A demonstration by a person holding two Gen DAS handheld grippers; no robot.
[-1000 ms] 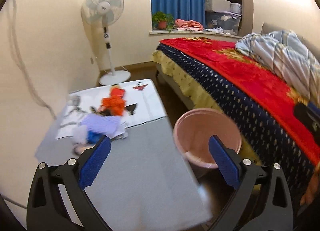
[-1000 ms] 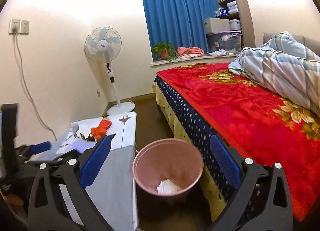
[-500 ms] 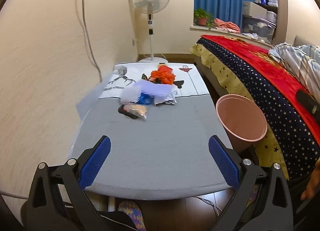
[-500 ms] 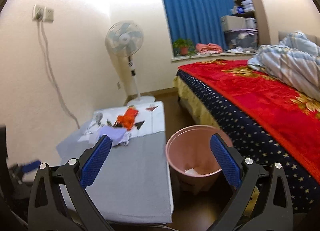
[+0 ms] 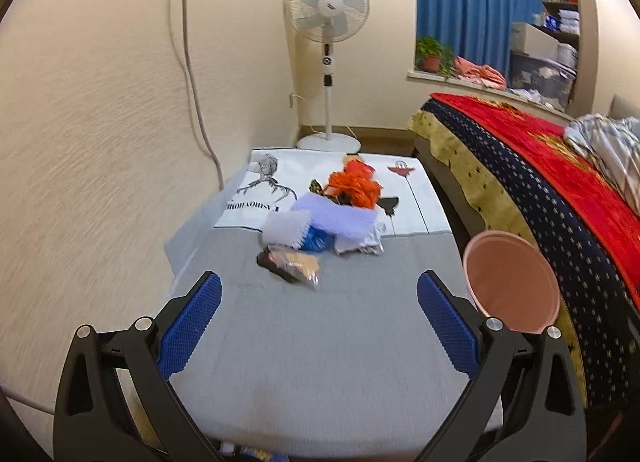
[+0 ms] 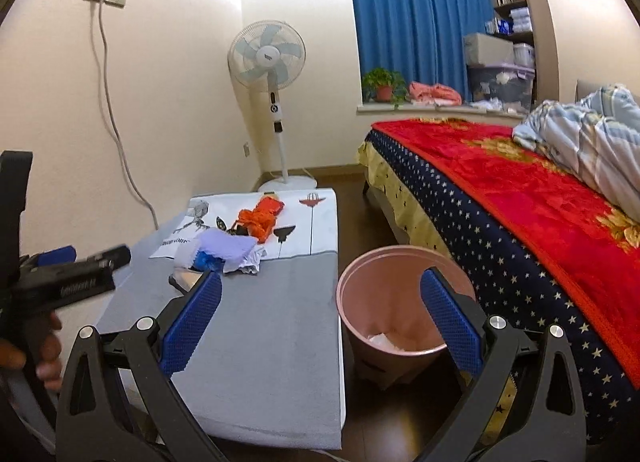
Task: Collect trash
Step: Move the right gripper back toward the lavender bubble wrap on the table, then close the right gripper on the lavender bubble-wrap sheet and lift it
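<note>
Both the left hand-held gripper [image 5: 318, 302] and right hand-held gripper [image 6: 320, 302] gape wide, holding nothing. The trash pile [image 5: 324, 218] lies mid-counter [image 5: 320, 342], its long axis running toward the fan [image 5: 326, 6]. The pink bin [image 6: 394, 302] stands upright between counter and bed [image 6: 520, 198].

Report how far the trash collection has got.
Barely started. Done: one white crumpled scrap lies in the round pink plastic bin. In hand: nothing; the left gripper and right gripper are both open. Left: the wrapper pile on the grey table.
</note>
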